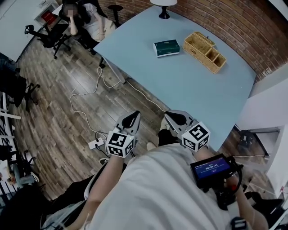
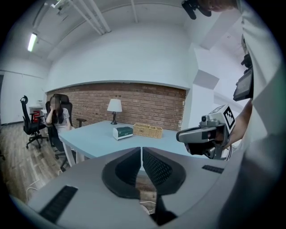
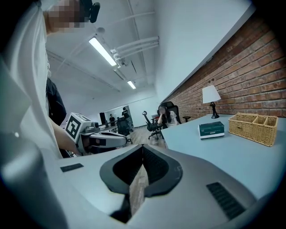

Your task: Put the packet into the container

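- The dark green rectangular packet (image 1: 167, 47) is seen lying flat on the pale blue table top (image 1: 189, 90), towards its far end.
- The woven wicker container (image 1: 205, 51), divided into compartments, is set on the same table just beside the packet. A narrow strip of bare table is left between them, and the packet is outside the container.
- The left gripper (image 2: 141, 150) is held off the table's near edge, above the wooden plank floor (image 1: 58, 112). Its jaws are clenched tip to tip, with nothing caught between them.
- The right gripper (image 3: 143, 148) is held alongside it, close to the table's near corner. Its jaws are likewise pressed together on nothing.
- Both grippers are pointed towards the table and are kept well apart from the packet and the container.
- A white-shaded table lamp (image 1: 163, 6) on a dark stem is placed at the table's far edge, by the red brick wall (image 1: 234, 22).
- A seated person (image 1: 85, 20) in a black office chair is seen beyond the table's far left corner.
- A white cable (image 1: 90, 101) is trailed across the floor to the table's left.
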`<state>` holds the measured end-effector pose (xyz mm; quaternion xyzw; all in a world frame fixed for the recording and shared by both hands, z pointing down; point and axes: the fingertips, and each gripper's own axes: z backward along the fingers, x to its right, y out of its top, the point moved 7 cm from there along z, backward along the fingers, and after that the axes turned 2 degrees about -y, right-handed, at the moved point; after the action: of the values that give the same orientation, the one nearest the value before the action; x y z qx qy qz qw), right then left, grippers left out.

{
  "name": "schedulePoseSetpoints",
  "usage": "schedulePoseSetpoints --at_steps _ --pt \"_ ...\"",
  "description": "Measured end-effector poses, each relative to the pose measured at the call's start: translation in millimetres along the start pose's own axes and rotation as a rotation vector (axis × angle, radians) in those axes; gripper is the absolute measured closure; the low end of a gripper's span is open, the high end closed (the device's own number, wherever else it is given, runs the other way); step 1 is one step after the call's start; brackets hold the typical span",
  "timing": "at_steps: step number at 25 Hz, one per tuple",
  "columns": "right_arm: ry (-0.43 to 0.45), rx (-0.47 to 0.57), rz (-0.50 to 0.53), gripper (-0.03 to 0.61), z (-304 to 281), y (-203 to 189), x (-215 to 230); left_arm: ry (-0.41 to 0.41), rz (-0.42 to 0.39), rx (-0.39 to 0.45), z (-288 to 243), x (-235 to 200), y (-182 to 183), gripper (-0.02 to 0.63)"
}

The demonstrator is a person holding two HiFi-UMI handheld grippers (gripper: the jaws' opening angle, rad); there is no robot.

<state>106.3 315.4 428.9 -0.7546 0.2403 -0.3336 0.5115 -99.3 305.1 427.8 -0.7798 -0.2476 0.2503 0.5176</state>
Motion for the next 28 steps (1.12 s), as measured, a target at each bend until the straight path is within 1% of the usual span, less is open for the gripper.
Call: schedulePoseSetpoints --at_steps 5,7,13,19,23,28 --pt "-0.002 -0.006 -0.005 0.568 -12 6 5 -0.018 -0.022 0.015 -17 -11 14 0.592" --pt "0.005 -0.012 -0.004 0.568 -20 10 11 -0.017 -0.019 0.021 -20 -17 18 0.592" --pt "0.038 -0.022 -0.008 0.566 -54 23 43 0.043 0.022 -0.002 -25 -48 12 0.592" --pt "0.063 -0.024 -0.012 0.567 -88 41 57 0.090 0.054 -0.017 -19 -77 12 0.592" --pt "0.067 -0.035 -0.022 0.567 -113 43 74 0.096 0.066 -0.027 -33 -96 11 0.592" --pt "0.071 -0.047 -0.034 0.568 -132 50 88 0.090 0.061 -0.042 -49 -112 21 0.592"
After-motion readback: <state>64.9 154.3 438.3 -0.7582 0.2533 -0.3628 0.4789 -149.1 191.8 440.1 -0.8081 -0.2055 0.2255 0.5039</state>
